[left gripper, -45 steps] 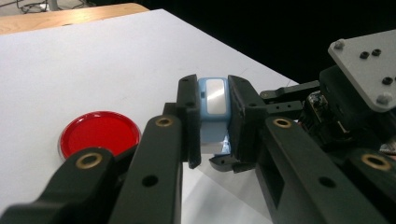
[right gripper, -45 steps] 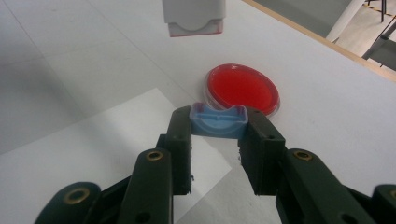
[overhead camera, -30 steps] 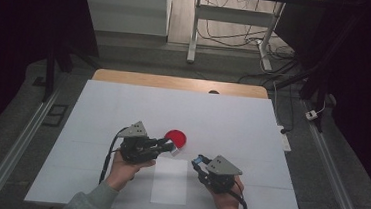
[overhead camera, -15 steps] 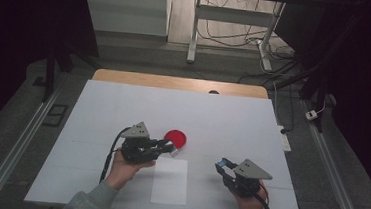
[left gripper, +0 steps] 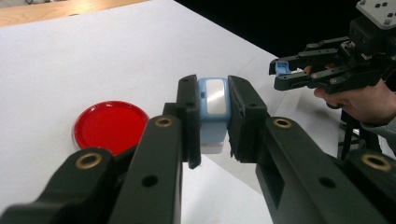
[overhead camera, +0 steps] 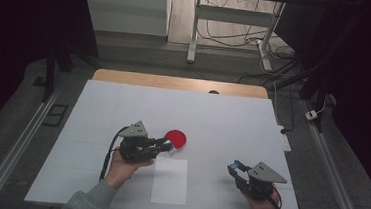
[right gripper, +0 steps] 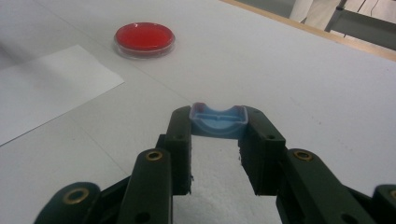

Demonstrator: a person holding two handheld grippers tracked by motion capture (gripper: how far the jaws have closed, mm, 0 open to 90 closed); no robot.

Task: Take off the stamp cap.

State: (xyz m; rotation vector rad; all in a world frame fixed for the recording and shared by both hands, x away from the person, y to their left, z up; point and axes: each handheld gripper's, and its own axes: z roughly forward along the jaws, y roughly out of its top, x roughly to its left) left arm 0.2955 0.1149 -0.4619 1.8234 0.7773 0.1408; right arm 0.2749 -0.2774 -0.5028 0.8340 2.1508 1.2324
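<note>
The white table (overhead camera: pixel 232 118) is carrying a paper sheet (overhead camera: pixel 170 181) and, just beyond it, a red dish (overhead camera: pixel 176 138). Beside the dish, the left claw (left gripper: pixel 212 121) is pinching a blue stamp (left gripper: pixel 213 109); right of the sheet, the right claw (right gripper: pixel 218 128) is pinching its cap (right gripper: pixel 218 120). Probably best: keeping the stamp level while lowering it squarely.

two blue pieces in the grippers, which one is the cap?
The one in the right gripper: a shallow blue cap, hollow side showing. The left gripper grips the taller light-blue body with a white panel, near the red dish.
</note>
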